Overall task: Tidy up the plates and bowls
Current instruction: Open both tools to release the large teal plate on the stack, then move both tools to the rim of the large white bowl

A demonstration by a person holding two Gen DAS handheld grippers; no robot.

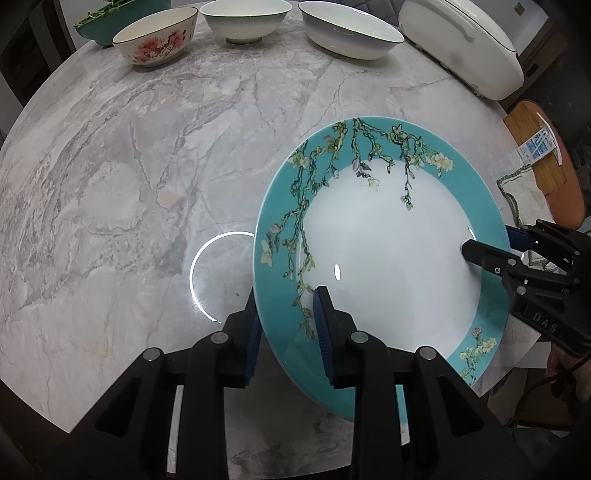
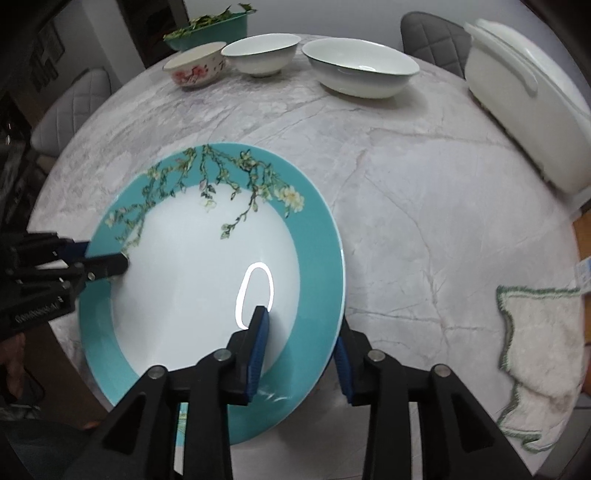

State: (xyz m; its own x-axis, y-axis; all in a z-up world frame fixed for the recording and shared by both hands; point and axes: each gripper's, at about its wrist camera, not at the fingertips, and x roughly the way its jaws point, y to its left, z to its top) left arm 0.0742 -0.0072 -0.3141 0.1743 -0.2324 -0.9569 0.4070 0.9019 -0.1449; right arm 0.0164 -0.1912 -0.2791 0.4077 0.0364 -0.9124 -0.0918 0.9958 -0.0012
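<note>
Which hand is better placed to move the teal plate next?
Left, probably. The left gripper has its jaws pinched on the rim of the teal plate, one above and one below. The right gripper only straddles the opposite rim, with its jaws standing apart, so it looks to have no hold.

Round turquoise-rimmed ceramic plate with blossom-branch pattern (image 1: 384, 254) at four o'clock on grey-veined marble table (image 1: 147, 184), tilted. Left gripper (image 1: 286, 325) at six o'clock, blue-padded fingers astride plate's near rim. Right gripper (image 1: 491, 254) at three o'clock, one black finger over far rim. Toward twelve: pink-flowered cream bowl (image 1: 157, 37), white bowl (image 1: 245, 18), wide white bowl (image 1: 351, 31); white lidded appliance (image 1: 465, 44) at one.
</note>
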